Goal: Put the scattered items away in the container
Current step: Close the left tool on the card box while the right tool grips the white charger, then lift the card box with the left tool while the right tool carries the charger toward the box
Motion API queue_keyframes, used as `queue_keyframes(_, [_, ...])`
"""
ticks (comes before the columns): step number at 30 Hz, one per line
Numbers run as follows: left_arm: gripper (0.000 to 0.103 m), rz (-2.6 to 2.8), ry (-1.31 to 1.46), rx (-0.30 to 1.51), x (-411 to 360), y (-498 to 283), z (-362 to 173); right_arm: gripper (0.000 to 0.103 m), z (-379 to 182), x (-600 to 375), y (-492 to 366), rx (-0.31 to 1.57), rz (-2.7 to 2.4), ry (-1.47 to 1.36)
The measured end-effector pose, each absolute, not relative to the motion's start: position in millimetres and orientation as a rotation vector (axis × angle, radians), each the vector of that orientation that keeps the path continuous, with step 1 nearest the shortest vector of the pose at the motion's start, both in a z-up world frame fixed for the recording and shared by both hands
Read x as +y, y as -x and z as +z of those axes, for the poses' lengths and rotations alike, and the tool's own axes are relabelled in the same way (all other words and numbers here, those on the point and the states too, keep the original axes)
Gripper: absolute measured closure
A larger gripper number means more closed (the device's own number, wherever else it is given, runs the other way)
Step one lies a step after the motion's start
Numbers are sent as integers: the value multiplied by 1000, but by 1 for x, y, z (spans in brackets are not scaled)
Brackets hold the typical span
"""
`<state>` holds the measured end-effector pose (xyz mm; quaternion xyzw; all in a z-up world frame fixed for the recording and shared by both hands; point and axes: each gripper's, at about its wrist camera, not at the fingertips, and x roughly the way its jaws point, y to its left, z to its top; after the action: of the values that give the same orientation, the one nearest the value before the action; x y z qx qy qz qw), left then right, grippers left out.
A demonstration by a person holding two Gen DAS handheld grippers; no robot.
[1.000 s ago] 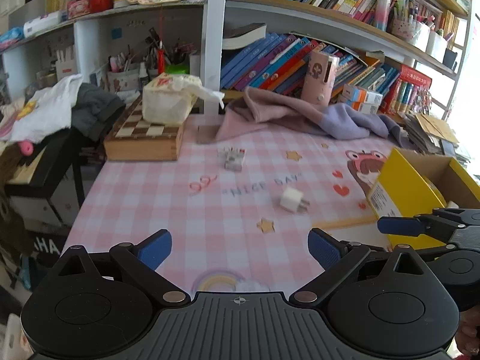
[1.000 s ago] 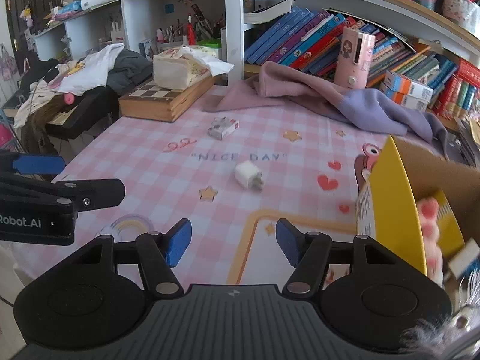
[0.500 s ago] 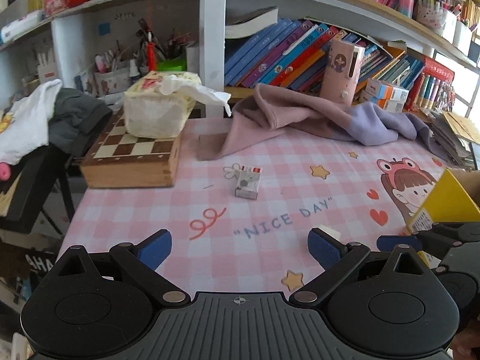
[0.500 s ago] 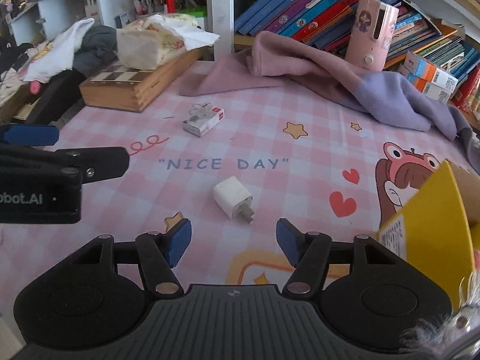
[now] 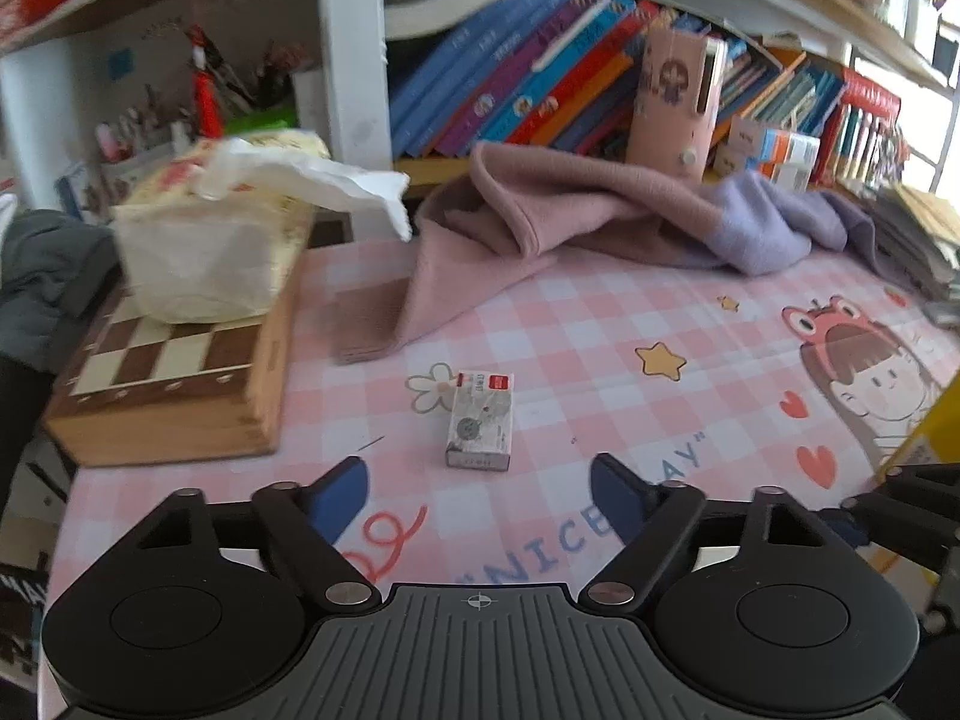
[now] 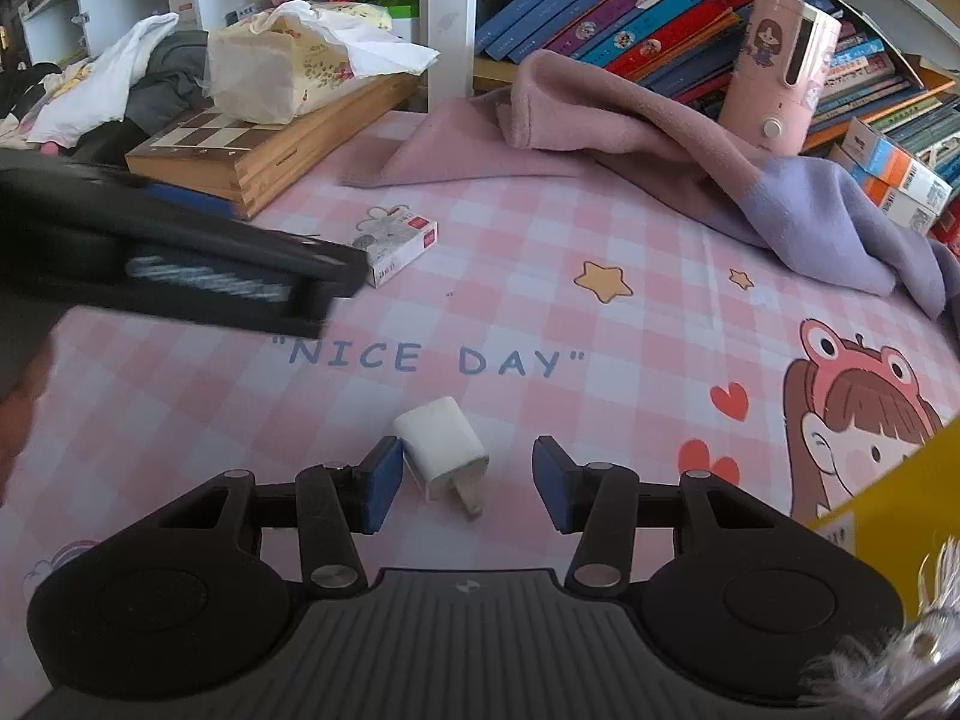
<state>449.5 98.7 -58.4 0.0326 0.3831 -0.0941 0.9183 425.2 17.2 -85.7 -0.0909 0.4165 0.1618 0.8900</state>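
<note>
A small white and grey box with a red corner (image 5: pixel 481 421) lies on the pink checked mat, just ahead of my open left gripper (image 5: pixel 477 495). It also shows in the right wrist view (image 6: pixel 399 246), partly behind the left gripper's arm (image 6: pixel 180 258). A white plug charger (image 6: pixel 445 449) lies between the open jaws of my right gripper (image 6: pixel 465 483), close to the left pad. The yellow cardboard container (image 6: pixel 894 495) stands at the right edge and also shows in the left wrist view (image 5: pixel 942 420).
A wooden chess box (image 5: pixel 174 378) with a tissue pack (image 5: pixel 210 246) on it stands at the left. A pink and purple cloth (image 5: pixel 600 222) lies at the back, before a bookshelf and a pink bottle (image 6: pixel 780 78).
Both grippers have moved forward and lower over the mat. The small box is now close before the left gripper, and the charger now sits between the right gripper's jaws.
</note>
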Motion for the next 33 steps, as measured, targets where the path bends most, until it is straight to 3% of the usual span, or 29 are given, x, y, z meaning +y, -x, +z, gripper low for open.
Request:
queue_keyframes(3, [29,-215,-52,806,96,-467,-69,59,-90,18,-430,868,358,186])
queue_keyframes(5, [39,-213,-44,828,94,-478,-75,60,-92,20,-432,856,363,192])
queue_keyframes(15, [42,-221,-109,850,79,-502,-90,72,-96,15,-437,846,385,162])
queue_keyframes(18, [54,-205,-105,849,80,-506,-89,76,-96,16,-437,844,398,171])
queue_keyframes(20, [72,-195,-104,848,82,-506,-88,79,-96,15,-437,845,404,165])
queue_keyframes(21, [75,-190,-103,848,82,-506,-87,79,-96,15,-437,845,405,161])
queue_keyframes(33, [75,-210,-26,814,88,-465,-54,79,-78,9,-423,824,397,155])
